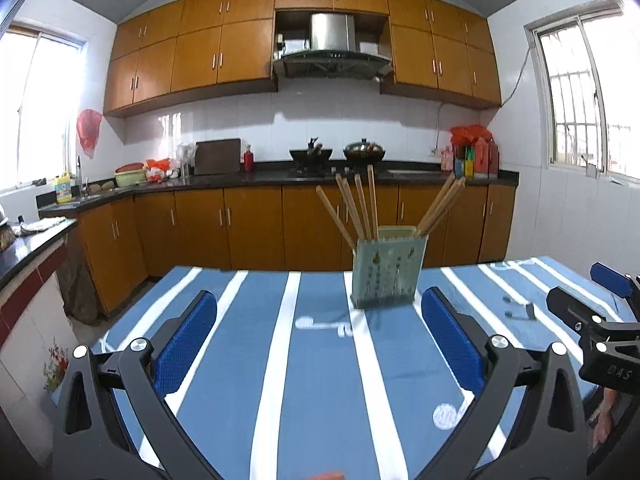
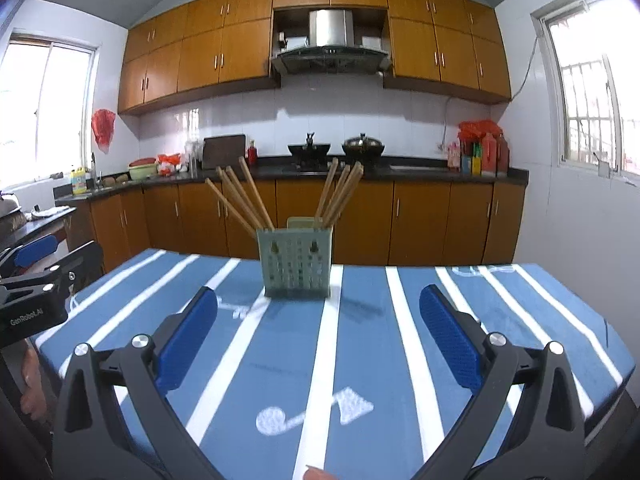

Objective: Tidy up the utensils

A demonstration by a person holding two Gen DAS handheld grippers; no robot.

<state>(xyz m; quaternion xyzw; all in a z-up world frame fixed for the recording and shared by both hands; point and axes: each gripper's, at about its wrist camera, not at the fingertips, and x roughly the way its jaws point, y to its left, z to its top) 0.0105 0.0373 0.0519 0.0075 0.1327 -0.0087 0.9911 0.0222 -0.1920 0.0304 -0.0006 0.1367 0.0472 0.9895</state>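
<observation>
A pale green perforated utensil holder [image 1: 387,272] stands upright on the blue-and-white striped tablecloth [image 1: 320,380], with several wooden chopsticks [image 1: 360,208] fanned out in it. It also shows in the right wrist view [image 2: 297,261], with the chopsticks [image 2: 244,204] leaning left and right. My left gripper [image 1: 320,332] is open and empty, short of the holder. My right gripper [image 2: 318,334] is open and empty, also short of the holder. The right gripper shows at the right edge of the left view [image 1: 596,320]; the left one at the left edge of the right view [image 2: 36,292].
Behind the table runs a dark kitchen counter [image 1: 280,176] with orange cabinets, two woks on the stove [image 1: 336,154], bottles at right [image 1: 476,156] and a sink area at left. The table's far edge [image 2: 400,266] lies just behind the holder.
</observation>
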